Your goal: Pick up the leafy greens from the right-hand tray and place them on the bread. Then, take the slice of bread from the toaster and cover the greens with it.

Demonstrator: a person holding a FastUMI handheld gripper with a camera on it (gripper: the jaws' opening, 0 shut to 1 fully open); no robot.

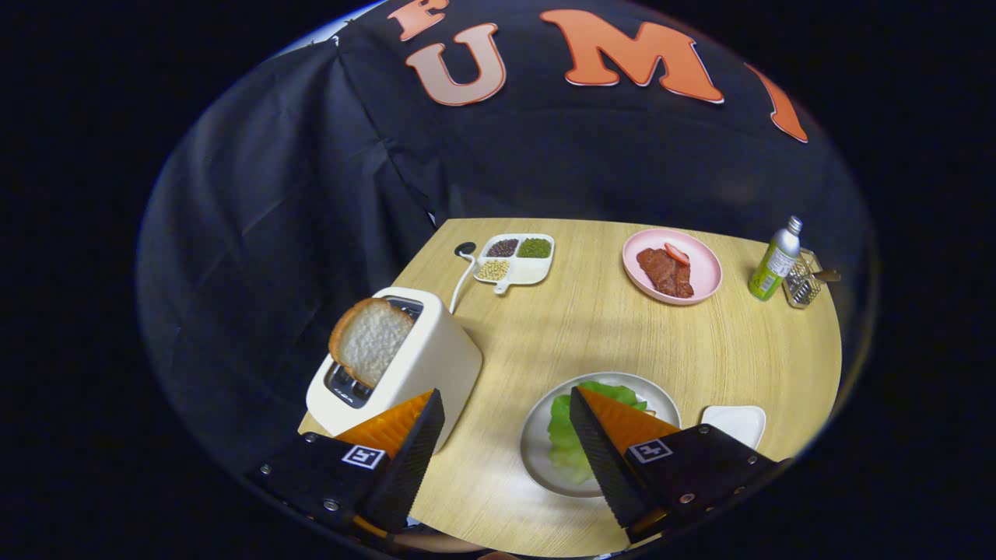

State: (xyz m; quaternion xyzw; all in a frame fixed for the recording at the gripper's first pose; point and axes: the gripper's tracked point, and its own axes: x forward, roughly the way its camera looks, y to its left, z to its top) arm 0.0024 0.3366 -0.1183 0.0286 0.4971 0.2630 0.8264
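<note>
okay, i've got the gripper (pixel 506 404) hanging above the table (pixel 591 334) with its fingers spread wide and nothing between them. the leafy greens (pixel 564 435) already lie on the grey plate (pixel 537 443), partly under my right finger; the bread beneath them i can't really make out from here. the small white tray (pixel 735 424) just right of the plate looks empty, so i judge the greens step done and the toaster slice is what's in hand.

that slice of bread (pixel 371 340) stands up out of the toaster (pixel 424 365), leaning a little, just beyond my left finger. to do this well, i'd swing left and come down over the slot with the fingers lined up on the two flat faces, not the crust edges, and close gently so the crumb doesn't crush. lift straight up to clear the slot before moving across, or the toaster may tip or drag.

far side: a divided dish of beans (pixel 517 258), a pink plate of meat (pixel 700 268), a bottle (pixel 775 260). all well apart, no worry there.
</note>
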